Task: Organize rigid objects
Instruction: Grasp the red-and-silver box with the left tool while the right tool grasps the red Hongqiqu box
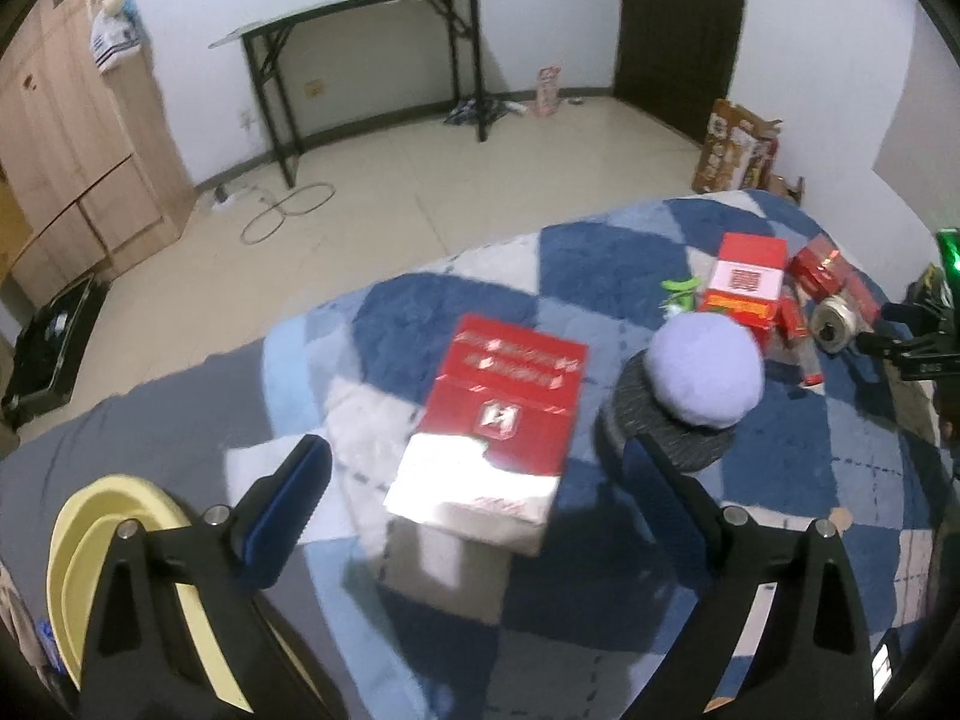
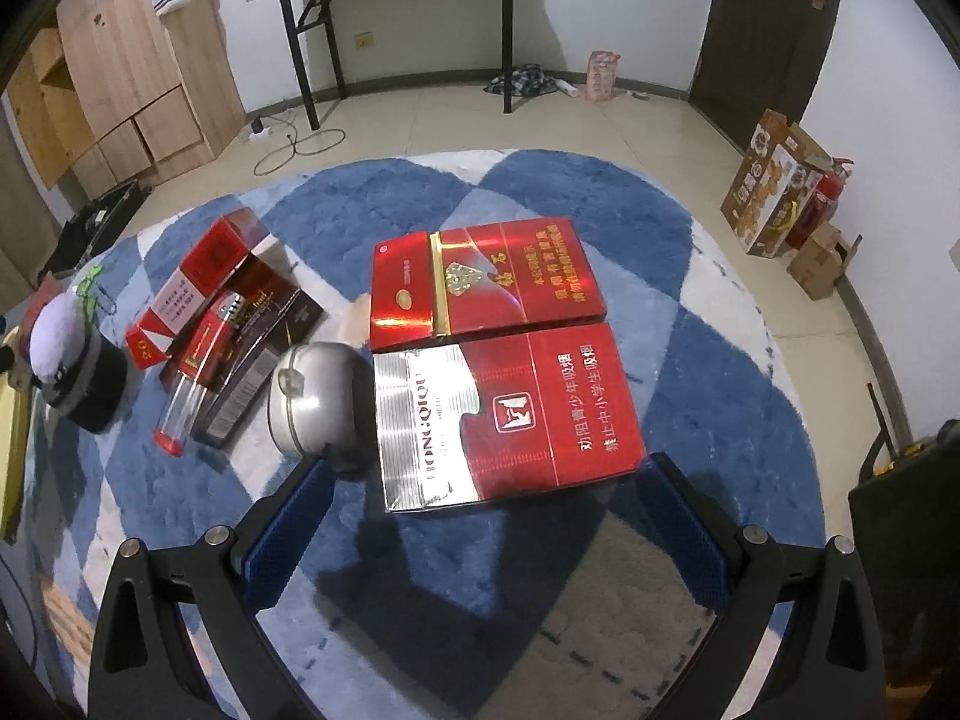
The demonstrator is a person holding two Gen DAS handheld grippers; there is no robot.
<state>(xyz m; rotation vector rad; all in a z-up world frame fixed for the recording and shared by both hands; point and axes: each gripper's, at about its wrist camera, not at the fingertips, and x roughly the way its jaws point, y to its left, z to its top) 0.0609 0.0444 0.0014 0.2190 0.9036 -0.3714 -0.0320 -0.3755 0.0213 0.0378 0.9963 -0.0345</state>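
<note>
In the left wrist view a red-and-silver carton (image 1: pixel 498 420) lies on the blue-and-white checked rug (image 1: pixel 420 312). My left gripper (image 1: pixel 474 465) is open, its blue pads on either side of the carton's near end without touching it. In the right wrist view two more red cartons lie side by side, one all red (image 2: pixel 486 282) and one red with a silver end (image 2: pixel 510 414). My right gripper (image 2: pixel 492 471) is open at the near edge of the silver-ended carton, with its pads clear of it.
A lavender hat with a grey brim (image 1: pixel 702 372) sits right of the left carton, and small red packs (image 1: pixel 750 282) lie behind it. A silver metal dome (image 2: pixel 312 402), a dark box (image 2: pixel 258 360) and a clear tube (image 2: pixel 180 414) lie left of the right cartons. A yellow basin (image 1: pixel 108 540) is at the near left.
</note>
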